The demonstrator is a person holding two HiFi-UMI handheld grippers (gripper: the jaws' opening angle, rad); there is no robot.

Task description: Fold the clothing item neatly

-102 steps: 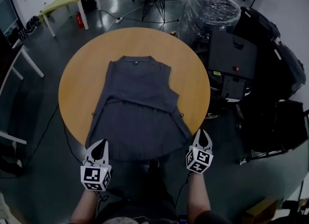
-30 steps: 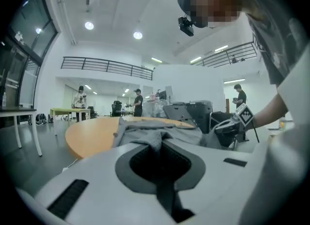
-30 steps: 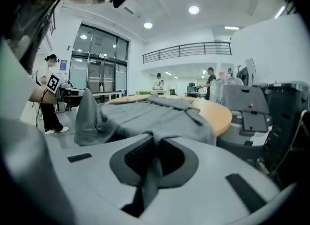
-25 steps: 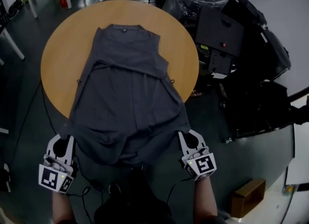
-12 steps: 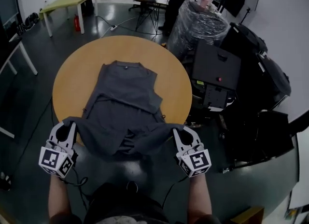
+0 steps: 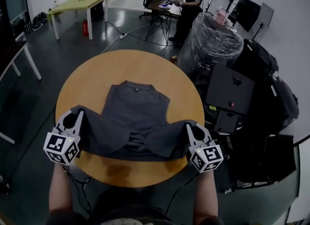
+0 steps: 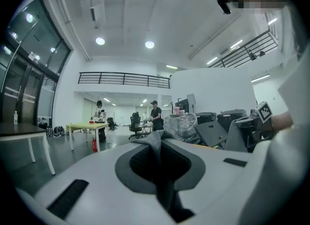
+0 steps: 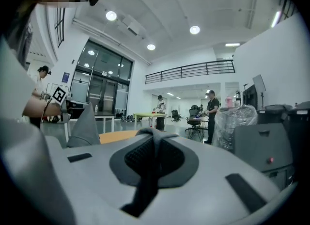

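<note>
A dark grey sleeveless garment (image 6: 135, 110) lies on the round wooden table (image 6: 145, 66), collar at the far side. Its lower hem is lifted and doubled back over the body. My left gripper (image 6: 77, 114) is shut on the hem's left corner, and the cloth (image 7: 157, 144) shows pinched between its jaws in the left gripper view. My right gripper (image 6: 190, 127) is shut on the hem's right corner, with a strip of fabric (image 8: 152, 146) running through its closed jaws. The hem sags in the middle between the two grippers, above the near half of the table.
A plastic-wrapped stack (image 6: 213, 40) and black equipment cases (image 6: 232, 93) crowd the table's right side. A green table (image 6: 80, 1) and a desk with a person (image 6: 191, 1) stand far back. A white table leg (image 6: 29, 59) is at the left. Bare wood (image 6: 131, 170) shows at the near edge.
Both grippers have risen and moved forward from below the table's near edge to over it, carrying the hem, which hung off the edge, up and over the garment's lower part.
</note>
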